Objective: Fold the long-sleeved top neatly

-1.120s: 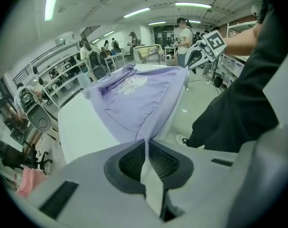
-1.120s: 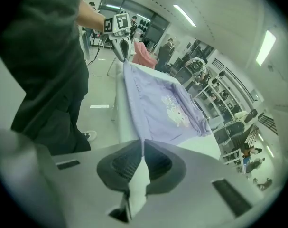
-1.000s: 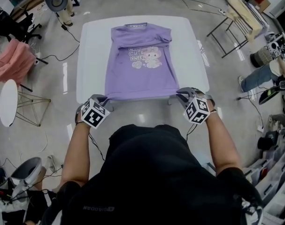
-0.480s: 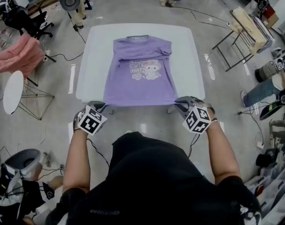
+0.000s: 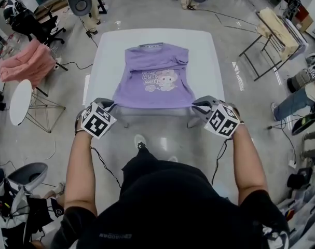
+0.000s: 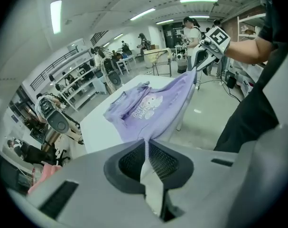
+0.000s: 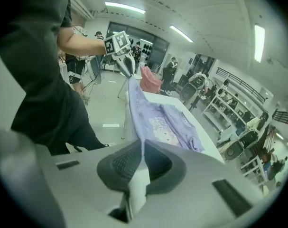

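Table [image 5: 103,61] bears top [image 5: 154,82]; only gripper views show left claw [image 6: 146,145], right claw [image 7: 143,148] clamping it.

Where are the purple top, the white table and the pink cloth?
purple top [image 5: 158,82]: head view, on its cartoon print.
white table [image 5: 205,61]: head view, bare right side.
pink cloth [image 5: 25,62]: head view, middle of the heap.

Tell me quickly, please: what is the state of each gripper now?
Left gripper: closed, holding the near left corner of the purple top.
Right gripper: closed, holding the near right corner of the same top.
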Demonstrator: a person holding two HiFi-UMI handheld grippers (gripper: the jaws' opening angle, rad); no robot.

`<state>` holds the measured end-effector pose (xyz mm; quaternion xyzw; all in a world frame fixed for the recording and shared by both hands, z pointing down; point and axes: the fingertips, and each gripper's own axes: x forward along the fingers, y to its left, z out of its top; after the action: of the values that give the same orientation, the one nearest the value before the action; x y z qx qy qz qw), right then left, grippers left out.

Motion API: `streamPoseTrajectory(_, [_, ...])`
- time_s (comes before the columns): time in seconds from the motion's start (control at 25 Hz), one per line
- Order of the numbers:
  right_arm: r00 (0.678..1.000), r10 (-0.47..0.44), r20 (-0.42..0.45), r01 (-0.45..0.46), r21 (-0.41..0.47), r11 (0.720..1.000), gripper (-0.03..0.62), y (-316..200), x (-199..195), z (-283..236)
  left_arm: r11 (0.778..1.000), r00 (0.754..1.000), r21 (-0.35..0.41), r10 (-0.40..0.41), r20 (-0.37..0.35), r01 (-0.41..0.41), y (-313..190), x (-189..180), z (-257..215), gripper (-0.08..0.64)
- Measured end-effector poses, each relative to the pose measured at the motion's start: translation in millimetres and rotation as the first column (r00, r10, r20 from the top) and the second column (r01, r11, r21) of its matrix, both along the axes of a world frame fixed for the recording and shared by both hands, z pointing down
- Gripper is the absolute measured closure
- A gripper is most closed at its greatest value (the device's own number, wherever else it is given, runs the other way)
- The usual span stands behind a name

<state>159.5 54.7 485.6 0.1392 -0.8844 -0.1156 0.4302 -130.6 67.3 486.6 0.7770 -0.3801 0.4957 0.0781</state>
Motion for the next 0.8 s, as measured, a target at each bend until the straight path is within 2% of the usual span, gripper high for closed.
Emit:
streamPoseTrajectory(0.12, [0.999, 0.034, 0.043, -0.034, 0.002, 0.999, 0.568, -32, -4, -18, 1.000, 1.000, 0.016, 0.012, 0.009, -0.012, -35, -7, -13, 0.535])
streamPoseTrajectory(0.24, [0.991, 0.107, 0.075, -0.107, 0.001, 0.994, 0.568, -72, -11, -31, 0.999, 1.000, 0.025, 0.026, -0.002, -0.026, -75, -14, -20, 0.535])
streamPoseTrajectory(0.44, [0.971, 0.230, 0.064, -0.230, -0.001, 0.973, 0.568, -135, -23, -44, 0.996, 0.996, 0.032, 0.089, -0.016, -0.089, -150, -23, -30, 0.535])
streamPoseTrajectory(0.56, [0.938, 0.337, 0.078, -0.337, -0.018, 0.942, 0.567, -173, -25, -46, 0.992, 0.992, 0.037, 0.122, -0.017, -0.122, -194, -28, -28, 0.534])
streamPoseTrajectory(0.8, [0.850, 0.520, 0.082, -0.518, -0.053, 0.854, 0.566, -234, -23, -34, 0.985, 0.985, 0.023, 0.174, -0.001, -0.174, -267, -28, -15, 0.535])
